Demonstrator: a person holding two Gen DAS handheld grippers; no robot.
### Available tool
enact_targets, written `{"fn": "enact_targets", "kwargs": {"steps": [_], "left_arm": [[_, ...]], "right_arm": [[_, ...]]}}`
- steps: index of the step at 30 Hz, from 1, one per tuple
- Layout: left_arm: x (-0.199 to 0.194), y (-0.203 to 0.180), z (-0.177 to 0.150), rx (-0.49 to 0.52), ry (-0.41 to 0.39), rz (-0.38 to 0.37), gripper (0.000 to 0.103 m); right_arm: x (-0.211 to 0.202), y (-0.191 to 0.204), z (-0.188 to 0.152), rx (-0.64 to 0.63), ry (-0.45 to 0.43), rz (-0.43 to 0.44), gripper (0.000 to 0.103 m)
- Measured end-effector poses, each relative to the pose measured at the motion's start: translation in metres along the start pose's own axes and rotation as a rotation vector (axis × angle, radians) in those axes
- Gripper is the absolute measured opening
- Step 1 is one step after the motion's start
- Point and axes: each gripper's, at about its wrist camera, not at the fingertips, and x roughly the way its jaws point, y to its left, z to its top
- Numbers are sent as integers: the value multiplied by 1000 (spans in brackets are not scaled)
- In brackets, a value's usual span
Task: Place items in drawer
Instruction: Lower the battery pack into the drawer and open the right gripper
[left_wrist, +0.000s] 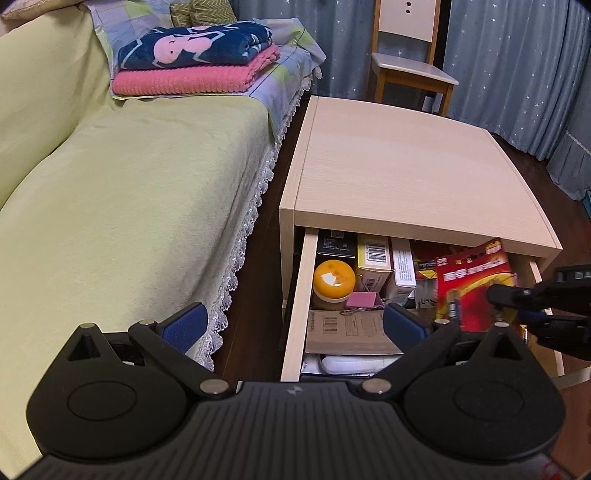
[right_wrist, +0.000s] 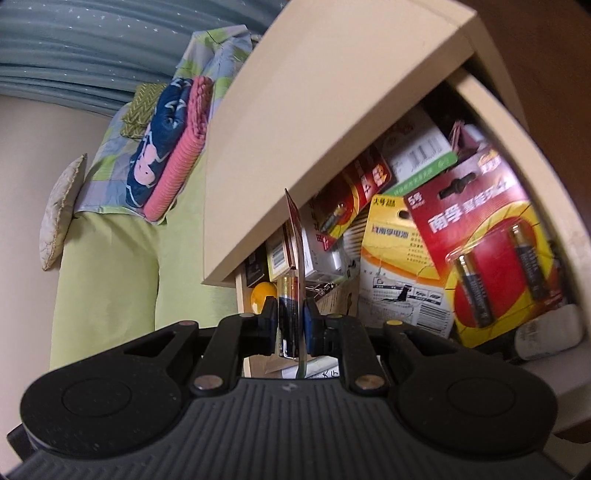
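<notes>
The right wrist view shows the right gripper (right_wrist: 290, 328) squeezed tight on a flat red card pack of batteries (right_wrist: 295, 236). We see the pack from its thin edge, standing straight up between the blue pads (right_wrist: 308, 325). In the left wrist view the same pack (left_wrist: 474, 284) shows its red face. It hangs over the right part of the open pale wood drawer (left_wrist: 295, 314), just under the front edge of the pale wood bedside table (left_wrist: 406, 166).

The left gripper (left_wrist: 291, 325) holds nothing. Its jaws stand wide apart above the front of the drawer.

I think this is the putting-in step. The pack is over the drawer but not let go yet. Next the right gripper should go down a little and then let go, so the pack lands on the pile. It must not bump the table edge above it.

The drawer is very full. There is another red battery pack (right_wrist: 495, 251), a yellow card pack (right_wrist: 399, 258), a jar with an orange lid (left_wrist: 334, 280), small boxes (left_wrist: 373, 258) and a brown cardboard piece (left_wrist: 347, 332).

The table top is bare. Beside it is a bed with a light green sheet (left_wrist: 129, 203). A folded pink blanket (left_wrist: 192, 79) and a dark blue one (left_wrist: 195, 44) lie on it. Behind are a wooden chair (left_wrist: 410, 55) and blue star curtains (left_wrist: 509, 74). The floor is dark wood (left_wrist: 269, 240).
</notes>
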Motion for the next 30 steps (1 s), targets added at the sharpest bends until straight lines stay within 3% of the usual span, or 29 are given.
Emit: {"fn": "enact_targets", "kwargs": {"steps": [10,14,17,20,26,30], "left_arm": [[1,11,-11,0,19,4,102],[1,12,-13,3,18,-3,102],[0,13,-14,5,18,-6,102],[0,13,-14,3,19,-8,102],[1,13,-15,3,22,-19,102],[2,11,-16,0,24,-23,102]], "right_arm": [[22,5,-7,8,31,1,13],[29,11,-6,-30,30,-48,14],[30,19,-4,-103,17,-126,18],[24,27,-1,-190,-8,-204,34],[1,46,-2,-414,-58,-309,35],[2,68,-13,-616,-17,-310,34]]}}
